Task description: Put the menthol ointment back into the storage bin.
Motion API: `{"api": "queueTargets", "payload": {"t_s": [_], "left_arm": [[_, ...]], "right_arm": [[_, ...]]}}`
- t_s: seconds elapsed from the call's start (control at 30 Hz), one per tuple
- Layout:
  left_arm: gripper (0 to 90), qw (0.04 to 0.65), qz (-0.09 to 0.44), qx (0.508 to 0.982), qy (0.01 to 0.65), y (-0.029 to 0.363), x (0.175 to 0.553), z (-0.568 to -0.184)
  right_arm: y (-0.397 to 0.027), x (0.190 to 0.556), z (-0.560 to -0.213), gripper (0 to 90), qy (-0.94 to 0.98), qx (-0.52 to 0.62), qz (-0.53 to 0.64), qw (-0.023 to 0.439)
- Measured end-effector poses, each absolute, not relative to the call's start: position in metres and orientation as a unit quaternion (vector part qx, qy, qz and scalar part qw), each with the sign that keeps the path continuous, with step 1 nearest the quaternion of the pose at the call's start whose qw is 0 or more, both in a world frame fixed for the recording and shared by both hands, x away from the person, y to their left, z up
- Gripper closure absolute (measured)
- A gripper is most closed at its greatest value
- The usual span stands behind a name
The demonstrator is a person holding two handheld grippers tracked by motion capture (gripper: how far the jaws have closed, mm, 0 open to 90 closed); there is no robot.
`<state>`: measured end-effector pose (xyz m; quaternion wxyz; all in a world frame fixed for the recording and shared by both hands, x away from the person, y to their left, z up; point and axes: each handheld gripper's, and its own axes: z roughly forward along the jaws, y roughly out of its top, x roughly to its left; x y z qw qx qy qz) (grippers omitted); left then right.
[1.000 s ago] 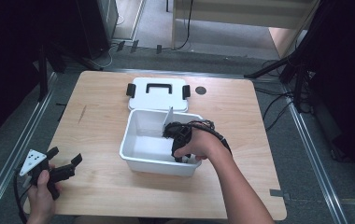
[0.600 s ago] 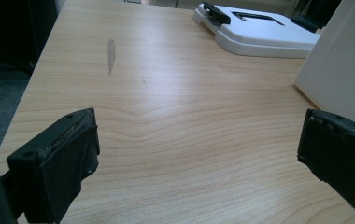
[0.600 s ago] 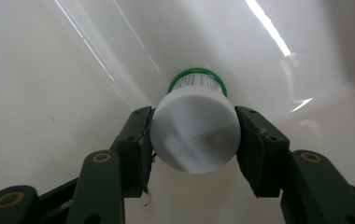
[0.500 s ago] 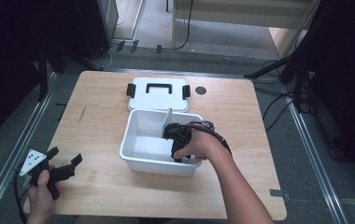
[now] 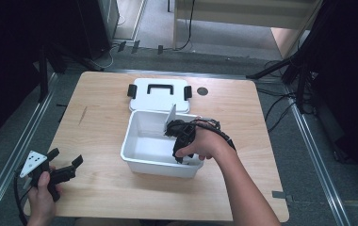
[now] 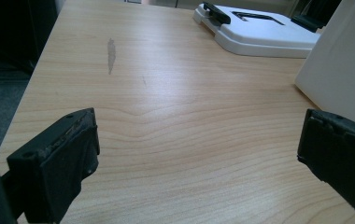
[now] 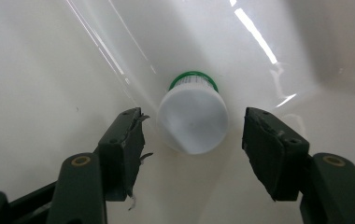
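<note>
A small white bottle (image 7: 193, 119) with a green band lies on the floor of the white bin (image 5: 153, 165). My right gripper (image 7: 194, 128) reaches down into the bin, and its jaws have just been opening. They now stand on either side of the bottle with a gap at each pad. From above, the hand and right gripper (image 5: 181, 153) sit at the bin's right end. At the table's front left corner my left gripper (image 5: 65, 157) is held low, open and with nothing in it. Its jaws (image 6: 199, 154) frame bare wood.
The bin's white lid (image 5: 158, 96), with black handle and clips, lies flat behind the bin. A round dark hole (image 5: 202, 91) is in the table to the lid's right. The bin's outer wall (image 6: 344, 70) stands just right of the left gripper. Metal rails run along both table sides.
The right hand stays inside the bin with barely any shift. The left hand and its gripper have not moved.
</note>
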<state>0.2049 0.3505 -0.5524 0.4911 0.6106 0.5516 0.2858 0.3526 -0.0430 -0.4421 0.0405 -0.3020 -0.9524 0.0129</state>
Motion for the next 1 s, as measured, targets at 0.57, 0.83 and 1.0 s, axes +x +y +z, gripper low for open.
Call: {"api": "queueTargets", "payload": {"t_s": [0.57, 0.83, 1.0], "left_arm": [[0.0, 0.491, 0.286, 0.610, 0.552, 0.350, 0.205, -0.552], [0.0, 0.491, 0.286, 0.610, 0.552, 0.350, 0.205, -0.552], [0.0, 0.491, 0.286, 0.610, 0.553, 0.350, 0.205, -0.552]], "right_arm": [[-0.053, 0.353, -0.386, 39.3, -0.945, -0.325, -0.005, 0.018], [-0.062, 0.352, -0.367, 39.3, -0.944, -0.329, -0.013, 0.009], [-0.067, 0.351, -0.360, 39.3, -0.942, -0.336, -0.018, 0.006]]}}
